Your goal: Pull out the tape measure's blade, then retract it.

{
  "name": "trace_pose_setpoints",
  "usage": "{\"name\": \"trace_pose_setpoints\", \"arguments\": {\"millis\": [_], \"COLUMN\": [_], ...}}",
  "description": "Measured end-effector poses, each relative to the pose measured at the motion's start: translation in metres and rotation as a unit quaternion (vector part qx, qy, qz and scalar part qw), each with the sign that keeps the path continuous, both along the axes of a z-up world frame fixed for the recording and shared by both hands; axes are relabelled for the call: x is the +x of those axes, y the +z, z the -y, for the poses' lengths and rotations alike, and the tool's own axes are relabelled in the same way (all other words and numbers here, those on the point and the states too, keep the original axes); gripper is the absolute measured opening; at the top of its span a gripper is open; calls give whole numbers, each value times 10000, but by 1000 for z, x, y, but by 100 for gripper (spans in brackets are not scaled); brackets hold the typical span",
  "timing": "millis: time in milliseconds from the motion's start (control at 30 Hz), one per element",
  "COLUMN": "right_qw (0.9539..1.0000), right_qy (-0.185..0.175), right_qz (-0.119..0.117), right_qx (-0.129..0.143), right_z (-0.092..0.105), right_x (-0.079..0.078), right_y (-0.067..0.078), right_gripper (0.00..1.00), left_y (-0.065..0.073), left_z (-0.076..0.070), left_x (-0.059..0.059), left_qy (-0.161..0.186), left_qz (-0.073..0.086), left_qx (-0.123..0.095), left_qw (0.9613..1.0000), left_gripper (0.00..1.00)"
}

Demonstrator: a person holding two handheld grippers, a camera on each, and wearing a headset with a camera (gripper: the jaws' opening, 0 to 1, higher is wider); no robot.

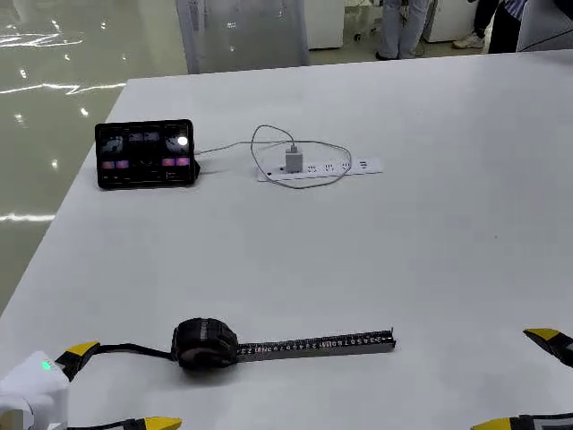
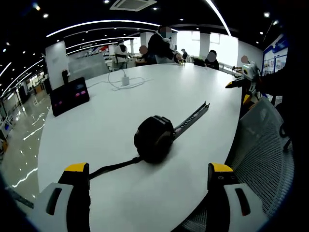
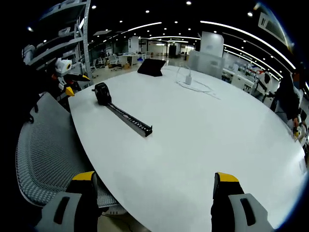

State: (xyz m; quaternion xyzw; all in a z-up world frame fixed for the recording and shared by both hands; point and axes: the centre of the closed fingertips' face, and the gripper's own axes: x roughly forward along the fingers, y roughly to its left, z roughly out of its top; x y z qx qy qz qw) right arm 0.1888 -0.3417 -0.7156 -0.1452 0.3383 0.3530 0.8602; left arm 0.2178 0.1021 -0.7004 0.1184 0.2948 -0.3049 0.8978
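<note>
1. The tape measure point(image 1: 269, 346) lies flat on the white table point(image 1: 403, 251), low in the head view and a bit left of the middle. Its blade point(image 1: 318, 345) is already out and rests on the table too.
2. The tape measure's long line runs left to right across the bottom of the head view. The round black case point(image 1: 204, 343) is the left end. The tip point(image 1: 391, 339) of the blade points right.
3. The left gripper point(image 1: 118, 386) sits in the lower left corner, near the case. Its jaws are spread wide and hold nothing. A black strap point(image 1: 130, 348) from the case reaches up to one yellow jaw tip. I cannot tell if it touches.
4. The right gripper point(image 1: 517, 379) sits in the lower right corner, well apart from the tip. Its jaws are spread wide too, with nothing between them.
5. I think the left gripper is the nearer one for the case, and the right gripper is the nearer one for the tip.
6. The left gripper view tells this best. The case sits straight ahead between its jaws, and the blade runs away to the upper right.
7. In the right gripper view the tape measure is far off at the upper left. The blade slants down toward the middle, so these jaws are not lined up with it.
</note>
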Motion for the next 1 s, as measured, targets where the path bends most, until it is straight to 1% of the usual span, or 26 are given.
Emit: {"name": "trace_pose_setpoints", "arguments": {"millis": [67,100,167,200,233,433,467,533,600,633,733,800,867,933,1000], "right_qw": [10000,10000,10000,10000,10000,9999,9998,9998,9998,9998,9996,9994,9994,9993,9989], "right_qy": [-13,-15,-7,-22,-29,13,-11,-35,-34,-21,53,94,117,172,269], "right_qz": [11,7,-18,-2,-11,-36,-34,-64,-86,-86,-94,-100,-83,-86,-46], "right_qx": [25,20,-34,-16,2,-147,-188,-187,-187,-191,-251,-303,-326,-334,-370], "right_z": [0,0,1,1,1,5,7,8,8,7,7,6,5,3,2], "right_x": [-1,-1,-2,-2,-2,-5,-4,-3,-2,-1,2,4,7,9,13], "right_y": [1,1,2,3,4,0,-1,-1,0,0,0,0,1,2,2], "right_gripper": [99,99,99,99,99,99,99,99,99,99,99,99,99,99,99], "left_y": [2,2,1,-1,-2,-4,-3,-4,-7,-8,-8,-9,-7,-7,-4], "left_z": [-1,-2,-4,-5,-4,0,2,5,5,8,13,16,20,24,30], "left_x": [0,0,0,0,0,6,7,8,9,9,11,12,14,16,17], "left_qy": [-7,7,24,78,68,95,111,119,170,148,116,107,92,102,69], "left_qz": [0,-44,-57,-119,-140,-104,-100,-141,-232,-250,-244,-269,-264,-300,-270], "left_qx": [-3,-10,13,14,-8,0,-40,-58,21,16,-9,6,-35,-38,-73], "left_qw": [10000,10000,10000,9999,9999,9999,9999,9998,9996,9996,9996,9996,9996,9995,9996], "left_gripper": [99,99,99,99,99,99,99,99,99,99,99,99,99,99,99]}}
